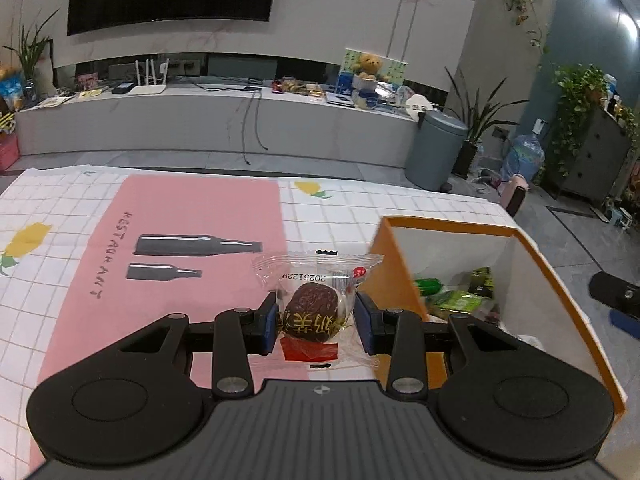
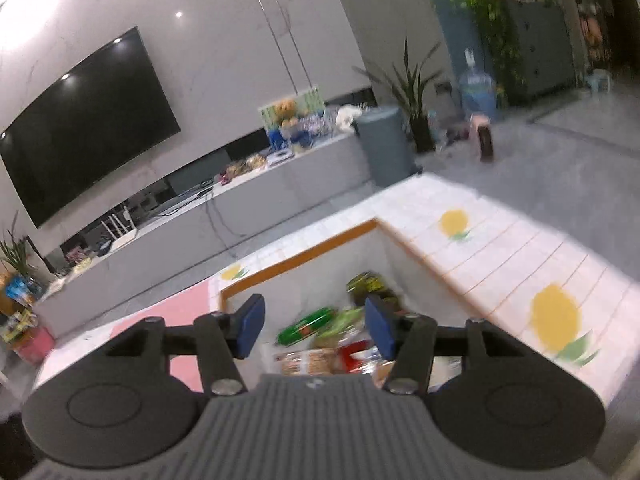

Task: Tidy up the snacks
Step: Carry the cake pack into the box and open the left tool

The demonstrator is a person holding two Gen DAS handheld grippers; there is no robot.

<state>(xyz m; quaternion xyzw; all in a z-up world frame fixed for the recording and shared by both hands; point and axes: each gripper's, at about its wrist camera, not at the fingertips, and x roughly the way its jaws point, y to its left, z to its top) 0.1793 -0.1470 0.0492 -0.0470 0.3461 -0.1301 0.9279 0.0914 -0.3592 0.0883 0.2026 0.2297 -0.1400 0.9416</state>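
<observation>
The left claw is clenched on a wrapped date snack, its blue pads pressing the dark lump through clear film. It hangs above the pink mat, with the orange-rimmed box at two o'clock. The packet looks light, and its crinkly film is likely slippery. The firm middle is the sound place to pinch, since the loose sealed ends would probably slide.

The right claw is released with nothing between its pads. It hovers over the same box, where green and red packets lie heaped at six o'clock.
</observation>
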